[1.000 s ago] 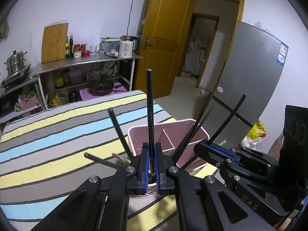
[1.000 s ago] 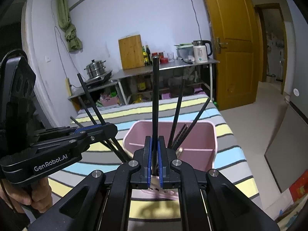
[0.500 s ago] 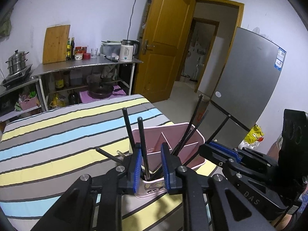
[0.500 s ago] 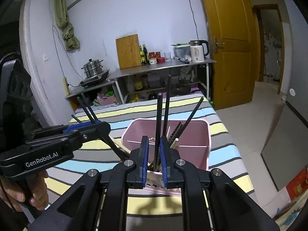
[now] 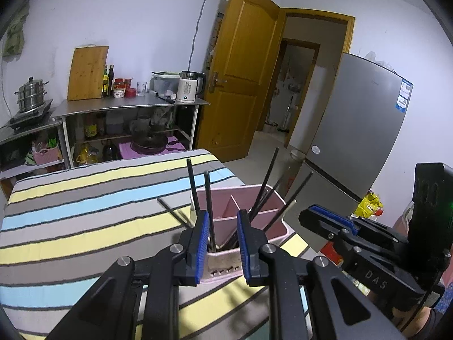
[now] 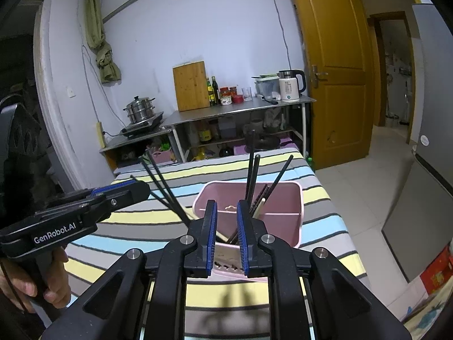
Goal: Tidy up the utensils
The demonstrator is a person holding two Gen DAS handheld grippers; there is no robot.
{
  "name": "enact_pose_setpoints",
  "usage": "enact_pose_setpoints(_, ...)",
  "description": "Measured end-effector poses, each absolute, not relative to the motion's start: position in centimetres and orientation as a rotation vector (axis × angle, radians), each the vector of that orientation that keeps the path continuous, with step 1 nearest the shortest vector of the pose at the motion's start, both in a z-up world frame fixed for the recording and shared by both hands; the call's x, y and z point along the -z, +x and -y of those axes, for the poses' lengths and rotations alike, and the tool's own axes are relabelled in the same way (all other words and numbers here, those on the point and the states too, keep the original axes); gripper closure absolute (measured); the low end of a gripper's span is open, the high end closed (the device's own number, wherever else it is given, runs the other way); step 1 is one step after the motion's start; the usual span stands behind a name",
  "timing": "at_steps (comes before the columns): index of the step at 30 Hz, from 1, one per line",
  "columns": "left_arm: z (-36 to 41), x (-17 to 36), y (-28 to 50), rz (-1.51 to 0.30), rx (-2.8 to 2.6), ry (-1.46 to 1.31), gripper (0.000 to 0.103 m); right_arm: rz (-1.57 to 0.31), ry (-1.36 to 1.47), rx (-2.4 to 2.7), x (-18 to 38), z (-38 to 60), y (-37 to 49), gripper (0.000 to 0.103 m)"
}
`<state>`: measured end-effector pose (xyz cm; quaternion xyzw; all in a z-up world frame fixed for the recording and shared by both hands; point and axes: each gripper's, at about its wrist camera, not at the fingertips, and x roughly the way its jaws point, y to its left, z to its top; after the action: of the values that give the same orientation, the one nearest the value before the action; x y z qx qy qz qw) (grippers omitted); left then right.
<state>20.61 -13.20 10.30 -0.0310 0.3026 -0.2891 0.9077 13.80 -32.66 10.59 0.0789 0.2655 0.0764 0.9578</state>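
Note:
A pink divided utensil holder (image 5: 276,226) (image 6: 283,226) stands on the striped tablecloth (image 5: 85,212). Several black chopsticks (image 5: 209,198) (image 6: 252,175) lean in its compartments, and one pale chopstick (image 6: 259,208) stands among them. My left gripper (image 5: 222,218) is open just in front of the holder; one black chopstick stands by its left finger with no pad pressing on it. My right gripper (image 6: 226,206) has its jaws opening, with nothing between them and the holder behind. Each gripper also shows in the other view: the right gripper (image 5: 325,218) and the left gripper (image 6: 121,192), held by a hand (image 6: 42,286).
A steel shelf (image 5: 127,107) at the back carries a kettle (image 5: 188,86), a cutting board (image 5: 87,72) and bottles; a steamer pot (image 5: 29,97) sits to its left. A wooden door (image 5: 240,85) and a grey fridge (image 5: 362,130) stand to the right. The holder sits near the table's right edge.
Each gripper was shut on an upright black chopstick; both have let go. The chopsticks now stand in the holder. Both grippers have drawn back and upward.

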Motion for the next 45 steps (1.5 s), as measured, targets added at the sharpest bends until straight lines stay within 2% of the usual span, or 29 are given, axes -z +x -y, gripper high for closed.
enact_pose_setpoints(9,12.1,-8.9,17.9,-0.635,0.590,-0.080,0.083,-0.552,0.168,-0.158,-10.1,32.3,11.7,0.088)
enact_pose_setpoints(28,10.8,-5.6,9.6,-0.533,0.576,-0.020,0.083,-0.557,0.119,-0.128,-7.3,31.1,5.7,0.088)
enact_pose_setpoints(45,10.0,-4.2,8.4,-0.536,0.547,-0.019,0.083,-0.560,0.123,-0.126,-6.2,30.8,4.0,0.088)
